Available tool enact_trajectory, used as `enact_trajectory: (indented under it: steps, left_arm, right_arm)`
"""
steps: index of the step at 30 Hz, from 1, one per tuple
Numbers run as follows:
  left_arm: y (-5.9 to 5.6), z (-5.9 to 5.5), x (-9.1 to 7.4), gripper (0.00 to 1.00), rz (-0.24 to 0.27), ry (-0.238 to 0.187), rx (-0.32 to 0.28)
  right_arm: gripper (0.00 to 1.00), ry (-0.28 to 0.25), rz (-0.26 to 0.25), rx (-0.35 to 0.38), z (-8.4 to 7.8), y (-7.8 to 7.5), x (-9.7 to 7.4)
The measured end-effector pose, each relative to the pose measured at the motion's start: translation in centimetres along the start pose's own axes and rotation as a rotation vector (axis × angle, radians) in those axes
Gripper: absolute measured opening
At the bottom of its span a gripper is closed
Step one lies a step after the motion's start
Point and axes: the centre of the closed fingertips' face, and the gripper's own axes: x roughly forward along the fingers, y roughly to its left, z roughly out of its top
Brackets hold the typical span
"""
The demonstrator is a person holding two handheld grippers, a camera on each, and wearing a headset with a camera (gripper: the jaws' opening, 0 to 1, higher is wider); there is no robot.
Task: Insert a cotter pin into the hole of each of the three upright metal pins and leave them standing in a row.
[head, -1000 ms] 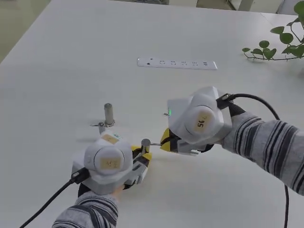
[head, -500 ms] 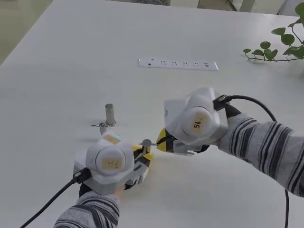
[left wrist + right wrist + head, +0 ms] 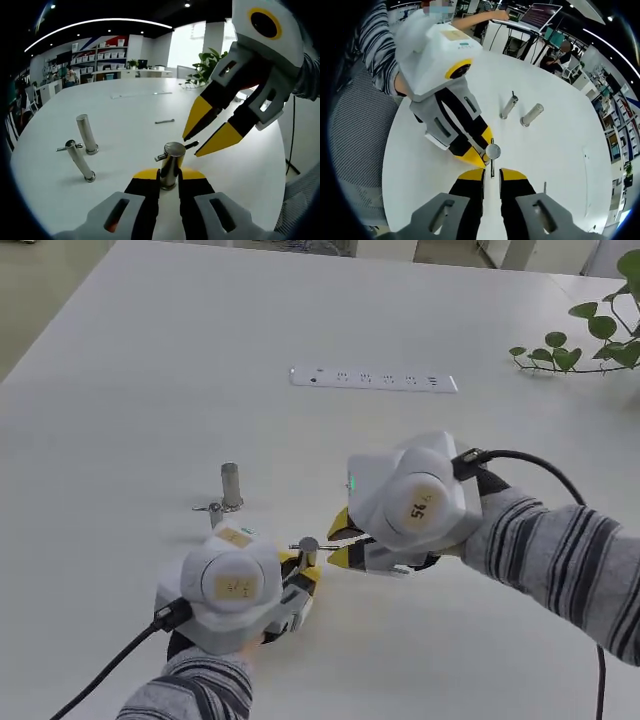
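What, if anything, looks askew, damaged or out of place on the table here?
Nothing stands out. The held pin has a cotter through it. A cottered pin and a bare pin stand apart behind it. A spare cotter lies loose further back, which fits unfinished work.

**Setting: open-plan office / lab floor**

Large white surface [image 3: 150, 360] with a white power strip [image 3: 374, 378] at upper centre of the head view. Leafy plant [image 3: 590, 335] at upper right. Left gripper view, upper left: wall shelves [image 3: 107, 52] stocked with white bins, under a curved ceiling light strip [image 3: 100, 22]. Right gripper view, top: open laptop [image 3: 541, 14] beyond the surface's far edge.
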Motion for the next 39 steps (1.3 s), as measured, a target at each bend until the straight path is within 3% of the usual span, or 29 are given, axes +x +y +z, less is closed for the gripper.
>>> enact_trajectory:
  steps: [15,39]
  left_arm:
    - [0.0,-0.1,-0.1,0.10,0.003,0.001,-0.010]
    - [0.0,-0.1,0.1,0.11,0.019,0.000,-0.035]
  right_arm:
    - [0.00,-0.011,-0.007,0.025,0.0,0.2,0.0]
    - [0.00,-0.027,-0.006,-0.026,0.8,0.1,0.6]
